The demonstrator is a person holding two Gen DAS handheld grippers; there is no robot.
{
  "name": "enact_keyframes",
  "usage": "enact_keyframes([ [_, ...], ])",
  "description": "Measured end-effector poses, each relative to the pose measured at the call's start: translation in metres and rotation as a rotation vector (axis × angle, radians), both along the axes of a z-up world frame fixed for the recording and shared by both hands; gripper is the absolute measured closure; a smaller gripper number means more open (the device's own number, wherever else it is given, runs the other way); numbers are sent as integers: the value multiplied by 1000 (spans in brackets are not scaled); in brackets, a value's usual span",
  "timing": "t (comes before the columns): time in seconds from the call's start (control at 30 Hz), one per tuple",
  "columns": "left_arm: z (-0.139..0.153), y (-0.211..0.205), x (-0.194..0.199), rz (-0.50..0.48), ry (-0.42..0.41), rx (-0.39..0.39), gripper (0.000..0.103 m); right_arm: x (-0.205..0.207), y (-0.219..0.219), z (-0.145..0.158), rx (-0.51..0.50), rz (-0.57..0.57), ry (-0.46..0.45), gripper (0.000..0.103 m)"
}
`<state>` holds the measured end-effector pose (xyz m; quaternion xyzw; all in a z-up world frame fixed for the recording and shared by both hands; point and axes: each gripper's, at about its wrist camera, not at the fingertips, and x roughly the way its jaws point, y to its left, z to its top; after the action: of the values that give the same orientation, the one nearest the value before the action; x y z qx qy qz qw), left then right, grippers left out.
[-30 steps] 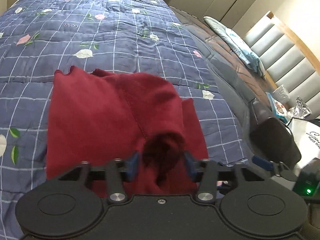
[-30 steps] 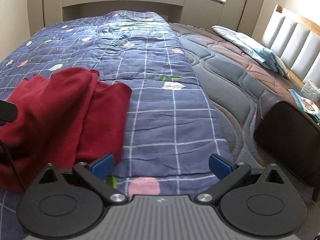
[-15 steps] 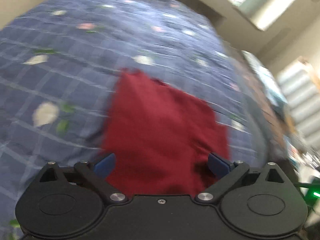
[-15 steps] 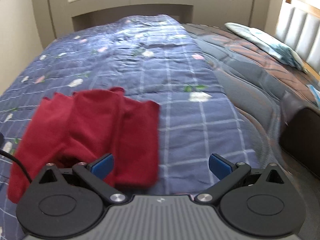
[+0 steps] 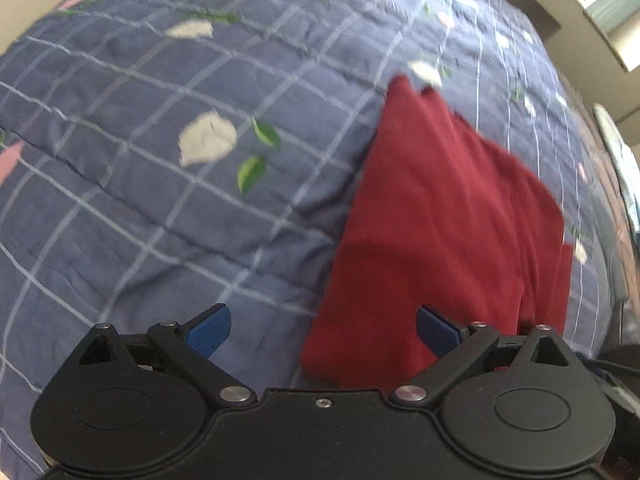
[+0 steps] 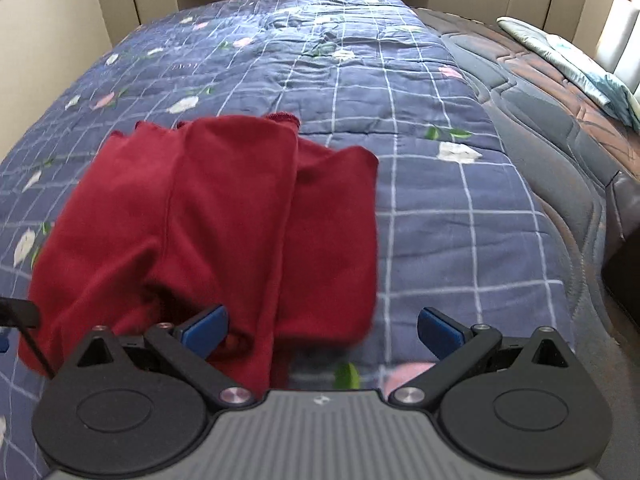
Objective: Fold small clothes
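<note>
I see the garment (image 6: 224,224) lying folded on the quilt (image 6: 420,208), which covers the left part of the bed. To the quilt's right the mattress (image 6: 560,128) lies bare, with a pillow (image 6: 580,64) on it at the far right. My left gripper (image 5: 323,330) hangs over the garment's near left corner, so the garment runs ahead and to its right. My right gripper (image 6: 322,330) hangs over the garment's near right edge, with its left finger (image 6: 204,328) above the cloth.
</note>
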<state>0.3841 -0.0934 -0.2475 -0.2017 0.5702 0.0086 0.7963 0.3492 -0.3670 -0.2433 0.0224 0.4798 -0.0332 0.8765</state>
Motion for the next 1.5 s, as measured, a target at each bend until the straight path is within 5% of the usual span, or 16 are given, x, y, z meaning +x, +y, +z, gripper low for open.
enact_keyframes([
  [0.1,-9,-8,-2,-38,39,2,4,-6,-4,8,-25,22,-6,0],
  [0.27,-13,-16,-5,-58,58,-1,4,1,-16,26,106,39,-91,0],
  [0.53,4,-3,-3,35,-27,-6,1,48,-12,24,322,30,-109,1],
  [0.73,12,6,16,122,-86,14,1,65,-5,21,282,28,-139,18],
  [0.97,6,10,34,170,-73,38,1,64,-6,16,264,26,-137,53],
  [1.23,-1,8,35,162,-60,37,1,60,-9,8,342,22,-99,50],
  [1.4,-2,10,36,157,-61,36,1,60,-7,9,370,35,-94,77],
  [1.47,-2,10,36,158,-61,36,1,60,-6,10,370,34,-95,95],
  [1.5,-2,10,37,159,-61,37,1,60,-6,12,360,36,-98,95],
])
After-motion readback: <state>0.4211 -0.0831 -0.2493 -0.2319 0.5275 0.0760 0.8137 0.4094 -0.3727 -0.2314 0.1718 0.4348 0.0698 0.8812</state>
